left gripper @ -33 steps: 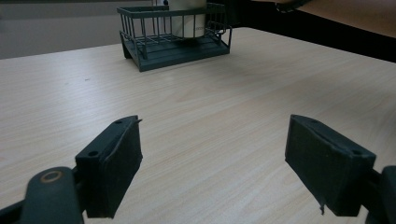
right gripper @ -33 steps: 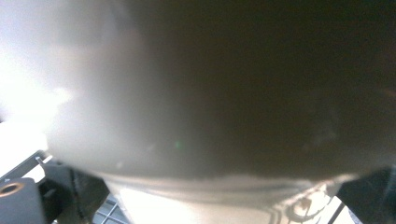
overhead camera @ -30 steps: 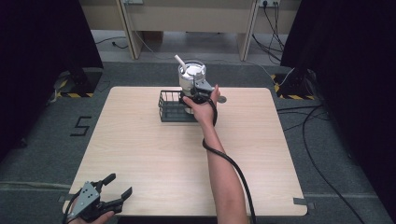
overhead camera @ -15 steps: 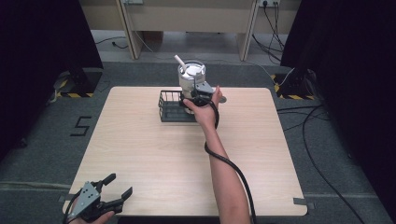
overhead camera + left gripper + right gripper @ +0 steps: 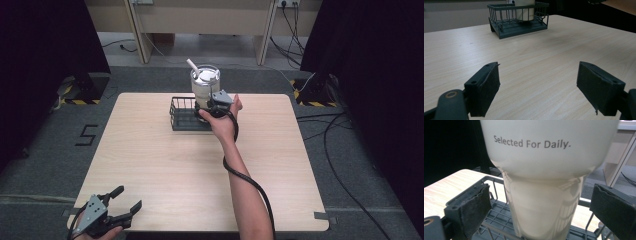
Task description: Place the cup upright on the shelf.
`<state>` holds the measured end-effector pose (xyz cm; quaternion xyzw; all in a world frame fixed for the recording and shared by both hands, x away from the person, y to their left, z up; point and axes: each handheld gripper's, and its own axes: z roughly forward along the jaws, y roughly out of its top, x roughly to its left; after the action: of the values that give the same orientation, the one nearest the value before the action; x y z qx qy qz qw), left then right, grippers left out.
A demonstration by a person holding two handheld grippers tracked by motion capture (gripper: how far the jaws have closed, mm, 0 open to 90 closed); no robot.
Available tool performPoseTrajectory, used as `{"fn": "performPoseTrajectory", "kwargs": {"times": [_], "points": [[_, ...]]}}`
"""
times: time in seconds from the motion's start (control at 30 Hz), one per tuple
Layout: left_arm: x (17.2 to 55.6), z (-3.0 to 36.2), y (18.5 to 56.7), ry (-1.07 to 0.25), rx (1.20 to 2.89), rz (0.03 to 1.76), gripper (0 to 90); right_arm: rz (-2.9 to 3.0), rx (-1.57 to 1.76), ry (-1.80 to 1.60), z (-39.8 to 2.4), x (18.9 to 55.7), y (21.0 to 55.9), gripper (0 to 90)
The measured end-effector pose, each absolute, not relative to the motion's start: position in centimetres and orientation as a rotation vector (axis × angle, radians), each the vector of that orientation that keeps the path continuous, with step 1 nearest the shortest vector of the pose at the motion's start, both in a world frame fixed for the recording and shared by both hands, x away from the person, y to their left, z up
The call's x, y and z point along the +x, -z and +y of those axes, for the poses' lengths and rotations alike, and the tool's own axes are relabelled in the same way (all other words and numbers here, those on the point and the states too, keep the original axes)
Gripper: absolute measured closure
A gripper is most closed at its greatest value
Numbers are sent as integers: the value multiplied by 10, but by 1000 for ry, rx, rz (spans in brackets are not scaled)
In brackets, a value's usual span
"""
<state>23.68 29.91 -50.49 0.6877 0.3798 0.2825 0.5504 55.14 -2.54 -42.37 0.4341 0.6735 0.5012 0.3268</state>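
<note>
Left gripper idle at the near edge, right gripper at the tumbler in the basket

Nearest the person, well away from the wire basket (image 5: 186, 114), the left gripper (image 5: 121, 207) sits at the near left corner of the table (image 5: 165, 170), its jaws spread wide with nothing but bare wood between them; from its own view the basket (image 5: 517, 18) stands far off across the tabletop. Farther out, the right gripper (image 5: 210, 102) is at the basket's right end, jaws apart on either side of the narrow base of the white tumbler (image 5: 544, 170), and no contact with it can be seen. The tumbler (image 5: 205, 82) stands upright in the basket, a white straw (image 5: 192, 66) rising from its lid
</note>
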Motion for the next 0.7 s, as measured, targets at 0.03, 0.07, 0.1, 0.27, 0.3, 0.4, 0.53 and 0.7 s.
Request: {"fn": "performPoseTrajectory", "kwargs": {"times": [0.03,0.07,0.1,0.27,0.3,0.4,0.53,0.7], "points": [[237,299,505,-669,1630,897,179,1766,1136,-1310,-26,550,424,39],[237,299,505,-671,1635,894,179,1765,1140,-1307,-27,549,424,42],[237,298,505,-671,1635,893,179,1768,1148,-1306,-28,548,424,45],[237,299,505,-675,1633,896,178,1777,1148,-1295,-35,539,425,52],[237,299,505,-675,1634,898,178,1779,1150,-1293,-37,537,425,53],[237,298,505,-673,1635,894,178,1770,1165,-1297,-42,531,427,62],[237,296,505,-672,1640,888,178,1764,1184,-1295,-49,521,429,74],[236,296,505,-672,1635,890,177,1743,1196,-1301,-60,509,429,84]]}}
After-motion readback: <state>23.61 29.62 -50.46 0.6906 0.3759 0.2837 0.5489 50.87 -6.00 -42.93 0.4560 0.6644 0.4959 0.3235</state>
